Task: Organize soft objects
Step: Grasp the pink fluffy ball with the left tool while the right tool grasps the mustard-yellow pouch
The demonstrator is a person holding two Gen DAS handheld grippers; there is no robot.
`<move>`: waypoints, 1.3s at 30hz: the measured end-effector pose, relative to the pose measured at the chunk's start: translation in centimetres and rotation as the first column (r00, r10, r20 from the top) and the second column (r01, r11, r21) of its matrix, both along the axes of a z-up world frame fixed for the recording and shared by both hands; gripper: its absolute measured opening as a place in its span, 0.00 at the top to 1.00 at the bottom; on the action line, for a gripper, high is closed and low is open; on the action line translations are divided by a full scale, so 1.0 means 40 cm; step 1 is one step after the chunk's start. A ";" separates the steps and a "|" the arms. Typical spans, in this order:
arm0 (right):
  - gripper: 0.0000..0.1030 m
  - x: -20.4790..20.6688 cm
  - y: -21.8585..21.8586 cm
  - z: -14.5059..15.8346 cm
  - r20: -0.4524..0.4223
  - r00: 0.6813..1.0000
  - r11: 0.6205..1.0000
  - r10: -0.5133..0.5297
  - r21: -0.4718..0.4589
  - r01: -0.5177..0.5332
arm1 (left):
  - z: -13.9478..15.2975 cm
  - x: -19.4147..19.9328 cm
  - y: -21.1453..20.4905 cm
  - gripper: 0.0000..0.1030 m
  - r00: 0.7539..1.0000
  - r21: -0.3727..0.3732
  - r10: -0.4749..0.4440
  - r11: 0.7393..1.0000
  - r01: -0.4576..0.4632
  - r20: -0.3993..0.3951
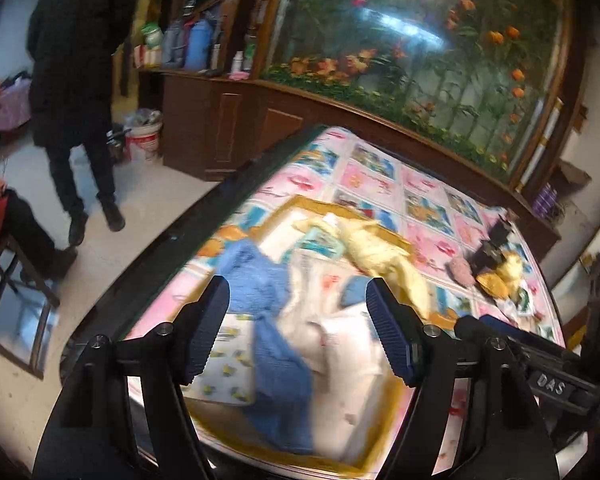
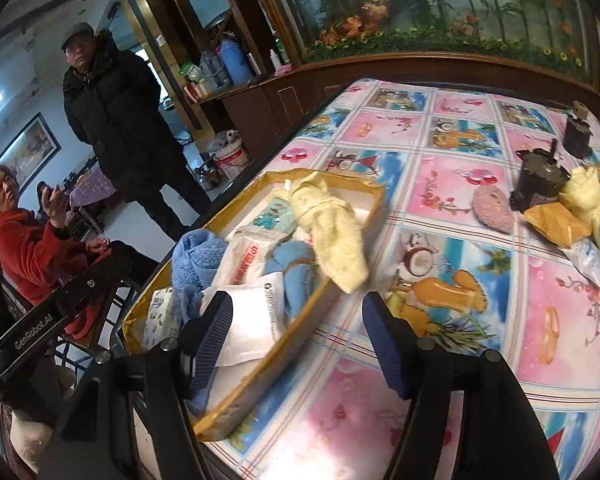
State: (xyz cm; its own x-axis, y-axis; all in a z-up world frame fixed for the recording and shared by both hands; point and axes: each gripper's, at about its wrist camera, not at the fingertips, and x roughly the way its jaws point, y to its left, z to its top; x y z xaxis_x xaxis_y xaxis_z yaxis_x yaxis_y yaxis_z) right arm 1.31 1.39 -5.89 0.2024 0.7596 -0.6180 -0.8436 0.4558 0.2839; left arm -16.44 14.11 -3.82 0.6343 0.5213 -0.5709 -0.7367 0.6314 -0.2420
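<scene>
Two yellow cloths (image 2: 332,232) (image 2: 586,196), one blue towel (image 2: 198,258), one shallow box (image 2: 360,190), two dark containers (image 2: 538,178) (image 2: 578,132), two onlookers (image 2: 116,120) (image 2: 32,248).

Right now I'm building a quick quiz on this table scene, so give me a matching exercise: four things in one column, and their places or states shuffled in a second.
Things:
1. yellow towel
2. blue towel
3. pink round pad
4. right gripper

Places or states:
A. flat on the tablecloth, outside the box
B. open, holding nothing
C. draped over the cardboard box, hanging over its edge
D. bunched inside the box at its left side

Pairs: 1-C, 2-D, 3-A, 4-B
</scene>
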 end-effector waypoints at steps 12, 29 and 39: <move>0.35 0.315 -0.240 -0.022 -0.042 0.940 0.941 -0.339 -0.009 0.339 | 0.016 0.283 -0.137 0.30 0.932 -0.067 -0.359 0.932 0.356 -0.046; 0.34 0.497 -0.118 -0.076 0.098 0.954 0.946 -0.282 -0.136 0.294 | -0.149 0.796 0.039 0.31 0.901 -0.340 -0.425 0.862 0.375 -0.084; 0.31 0.515 -0.089 -0.101 0.145 0.954 0.946 -0.262 -0.156 0.283 | -0.184 0.877 0.005 0.30 0.875 -0.291 -0.461 0.866 0.407 -0.148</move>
